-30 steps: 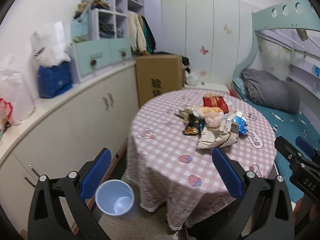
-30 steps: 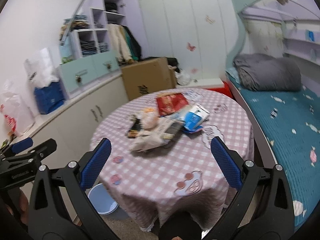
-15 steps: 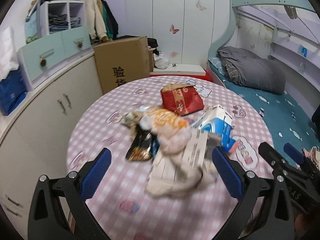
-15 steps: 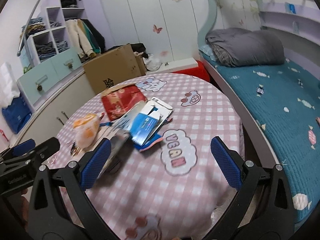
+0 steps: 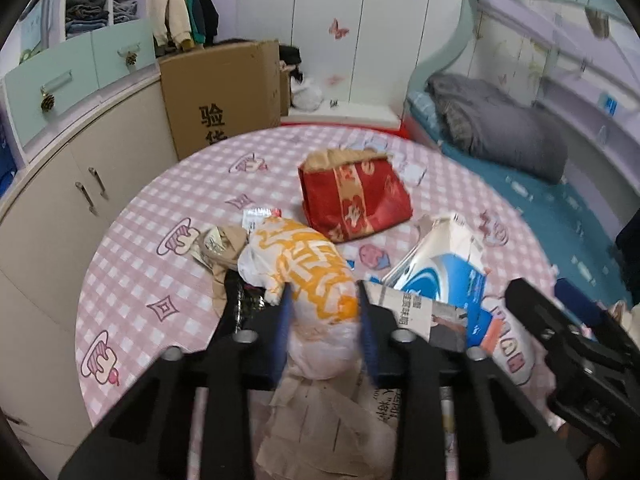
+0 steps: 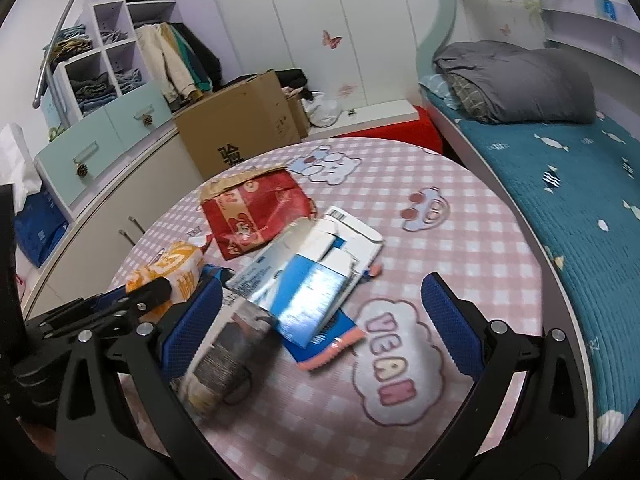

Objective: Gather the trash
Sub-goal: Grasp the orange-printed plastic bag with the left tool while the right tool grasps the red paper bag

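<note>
trash lay in a loose heap on the round counter (image 5: 132, 280) with its pink checked cloth. the left gripper (image 5: 322, 304) had its blue fingers (image 5: 285, 312) just drawn in on the white and orange plastic bag (image 5: 308, 268), pressing both its sides. crumpled brown paper (image 5: 320, 428) lay under it. a red bag (image 5: 356, 196) with gold markings sat beyond, apart from the fingers. a blue and white carton (image 6: 316, 280) lay between the right gripper's fingers (image 6: 450, 312), which stood wide apart and touched nothing; the right gripper (image 6: 320, 312) hovered over it. a newspaper roll (image 6: 224, 356) lay just beside its left finger. the cloth read "vean" (image 6: 390, 360) in a cloud shape. a cardboard box (image 5: 224, 92) behind the counter bore chinese characters, partly hidden.
</note>
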`<act>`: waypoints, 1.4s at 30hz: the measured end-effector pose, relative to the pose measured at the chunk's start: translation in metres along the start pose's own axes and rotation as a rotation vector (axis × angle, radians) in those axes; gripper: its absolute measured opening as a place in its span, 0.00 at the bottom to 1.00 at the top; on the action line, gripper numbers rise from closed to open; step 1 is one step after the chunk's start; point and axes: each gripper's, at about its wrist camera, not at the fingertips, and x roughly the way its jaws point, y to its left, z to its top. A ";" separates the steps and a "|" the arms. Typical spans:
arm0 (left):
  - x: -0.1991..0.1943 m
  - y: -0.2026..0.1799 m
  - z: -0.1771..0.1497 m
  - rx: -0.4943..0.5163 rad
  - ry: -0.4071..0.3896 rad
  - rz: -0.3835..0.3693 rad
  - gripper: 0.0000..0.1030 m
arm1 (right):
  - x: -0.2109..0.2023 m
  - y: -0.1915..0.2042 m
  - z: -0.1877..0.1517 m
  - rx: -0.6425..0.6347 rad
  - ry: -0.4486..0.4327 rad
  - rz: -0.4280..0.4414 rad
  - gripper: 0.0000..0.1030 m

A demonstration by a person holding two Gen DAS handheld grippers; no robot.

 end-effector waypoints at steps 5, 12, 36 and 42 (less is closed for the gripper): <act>-0.040 0.025 0.000 -0.069 -0.124 -0.055 0.23 | 0.004 0.015 0.008 -0.041 0.005 0.027 0.95; -0.079 0.072 0.006 -0.181 -0.236 -0.005 0.23 | 0.013 0.037 0.019 -0.111 0.021 0.055 0.95; 0.015 0.121 0.058 -0.164 -0.156 0.133 0.23 | 0.187 0.125 0.066 -0.258 0.315 -0.134 0.93; 0.016 0.119 0.049 -0.153 -0.136 0.100 0.23 | 0.179 0.115 0.073 -0.240 0.298 -0.091 0.63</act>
